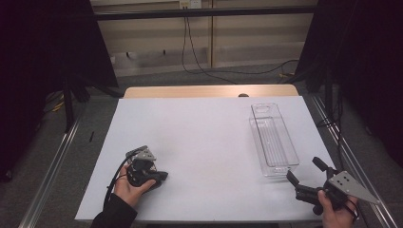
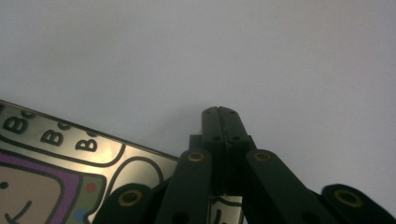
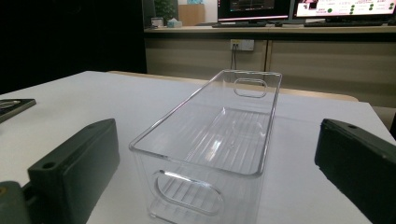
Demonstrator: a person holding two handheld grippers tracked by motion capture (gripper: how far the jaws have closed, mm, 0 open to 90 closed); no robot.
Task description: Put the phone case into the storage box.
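My left gripper (image 1: 160,176) rests low on the white table cover near the front left, held in a hand with a dark sleeve. In the left gripper view its jaws (image 2: 219,113) are shut together with nothing between them. A glossy flat card (image 2: 56,158) printed with black letters and a purple-edged cartoon lies under and beside them. My right gripper (image 1: 304,168) is at the front right, open and pointing at the near end of an empty clear plastic bin (image 1: 273,140). The right gripper view shows that bin (image 3: 205,165) straight ahead between the wide-apart jaws.
The white cover (image 1: 204,137) spans the tabletop, with a wooden edge (image 1: 190,91) showing at the back. A dark flat thing (image 3: 14,106) lies at the left edge of the right gripper view. Black curtains flank the table, and cables run across the floor behind.
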